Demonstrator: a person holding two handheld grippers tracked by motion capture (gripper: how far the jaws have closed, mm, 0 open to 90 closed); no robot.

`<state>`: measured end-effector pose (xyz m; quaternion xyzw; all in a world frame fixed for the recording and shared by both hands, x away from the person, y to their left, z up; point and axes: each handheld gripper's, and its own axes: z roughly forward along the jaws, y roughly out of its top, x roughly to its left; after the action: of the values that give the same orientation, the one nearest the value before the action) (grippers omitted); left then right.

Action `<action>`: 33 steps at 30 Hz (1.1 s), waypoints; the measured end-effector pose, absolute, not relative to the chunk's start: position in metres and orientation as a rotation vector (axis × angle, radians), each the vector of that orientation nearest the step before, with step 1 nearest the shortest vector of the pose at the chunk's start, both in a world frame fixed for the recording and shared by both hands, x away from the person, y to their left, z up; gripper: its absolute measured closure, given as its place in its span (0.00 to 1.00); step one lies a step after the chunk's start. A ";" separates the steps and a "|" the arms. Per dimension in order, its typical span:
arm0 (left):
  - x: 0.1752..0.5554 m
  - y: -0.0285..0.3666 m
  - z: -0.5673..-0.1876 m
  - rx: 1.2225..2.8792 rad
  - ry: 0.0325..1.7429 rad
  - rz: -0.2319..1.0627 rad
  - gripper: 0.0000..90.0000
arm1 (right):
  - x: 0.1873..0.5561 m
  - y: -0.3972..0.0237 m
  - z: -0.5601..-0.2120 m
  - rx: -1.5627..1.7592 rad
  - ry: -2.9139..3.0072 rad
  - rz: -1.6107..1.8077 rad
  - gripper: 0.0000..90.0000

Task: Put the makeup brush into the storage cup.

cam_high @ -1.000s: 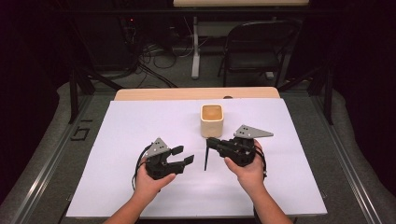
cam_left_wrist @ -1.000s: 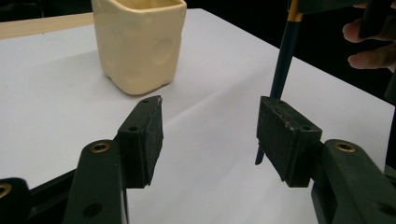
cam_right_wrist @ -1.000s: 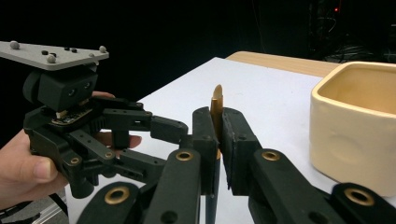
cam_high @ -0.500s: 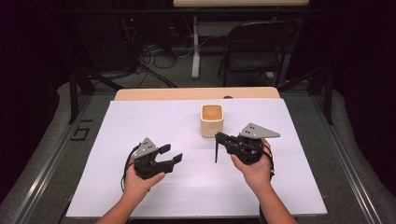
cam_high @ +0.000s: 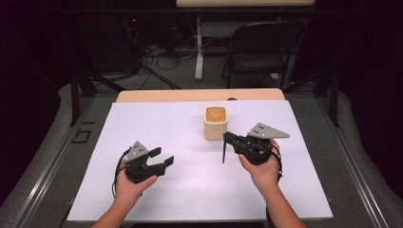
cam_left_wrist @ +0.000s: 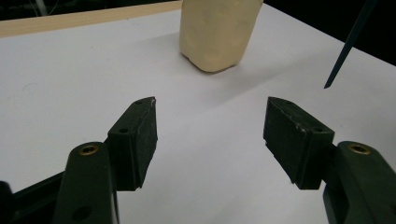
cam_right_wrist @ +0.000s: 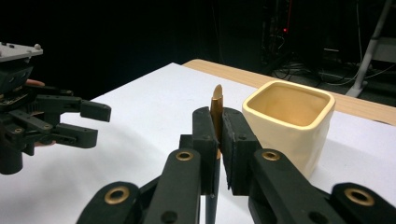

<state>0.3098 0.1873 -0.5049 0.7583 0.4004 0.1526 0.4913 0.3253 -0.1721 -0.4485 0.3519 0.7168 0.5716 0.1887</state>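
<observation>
A cream square cup [cam_high: 215,122] stands on the white sheet [cam_high: 166,118], and I also see the cup [cam_left_wrist: 217,32] ahead in the left gripper view. My right gripper [cam_high: 228,138] is just right of and nearer than the cup, shut on a thin dark pencil [cam_high: 223,153] that hangs point down. In the right gripper view the pencil [cam_right_wrist: 216,108] is pinched upright between the pads, beside the cup [cam_right_wrist: 289,126]. My left gripper [cam_high: 162,158] is at the front left, open with nothing between its jaws, which have just been opening. The pencil tip [cam_left_wrist: 343,51] shows at the far right.
The table's wooden edge [cam_high: 199,95] runs along the back of the sheet. Beyond it are a folding chair [cam_high: 261,52] and floor cables [cam_high: 157,61] in the dark. Bare sheet lies between the two grippers and to the cup's left.
My left gripper has moved left, away from the right gripper, and its jaws stand a little wider. The right gripper with the pencil has barely shifted.
</observation>
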 end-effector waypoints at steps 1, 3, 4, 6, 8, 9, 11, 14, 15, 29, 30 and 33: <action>0.310 0.189 -0.505 1.839 0.972 0.370 0.39 | 0.326 -0.172 -0.448 0.990 2.007 1.613 0.94; 0.309 0.191 -0.506 1.831 0.966 0.376 0.38 | 0.327 -0.173 -0.447 0.994 2.003 1.613 0.94; 0.308 0.192 -0.507 1.830 0.963 0.393 0.37 | 0.327 -0.174 -0.446 0.999 2.006 1.613 0.94; 0.308 0.193 -0.508 1.825 0.978 0.405 0.36 | 0.329 -0.174 -0.446 0.992 1.992 1.618 0.94; 0.307 0.196 -0.509 1.818 0.995 0.396 0.36 | 0.331 -0.174 -0.445 0.995 2.001 1.612 0.94; 0.307 0.196 -0.509 1.821 1.002 0.398 0.36 | 0.332 -0.174 -0.445 0.995 1.999 1.610 0.94; 0.308 0.197 -0.510 1.835 1.019 0.386 0.36 | 0.333 -0.174 -0.445 0.991 2.003 1.604 0.94; 0.307 0.199 -0.512 1.855 1.029 0.409 0.36 | 0.335 -0.173 -0.444 0.994 2.008 1.602 0.94; 0.307 0.199 -0.512 1.853 1.034 0.404 0.37 | 0.336 -0.172 -0.443 0.991 2.005 1.601 0.94; 0.309 0.203 -0.514 1.914 1.054 0.448 0.37 | 0.343 -0.169 -0.436 0.974 2.006 1.605 0.94; 0.309 0.203 -0.515 1.916 1.054 0.451 0.36 | 0.344 -0.169 -0.436 0.968 2.007 1.601 0.94; 0.309 0.204 -0.515 1.895 1.046 0.431 0.33 | 0.346 -0.169 -0.435 0.966 2.003 1.594 0.94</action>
<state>0.3090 0.2043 -0.5147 0.7665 0.4232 0.1745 0.4505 0.3460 -0.1691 -0.4351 0.3459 0.7170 0.5707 0.2014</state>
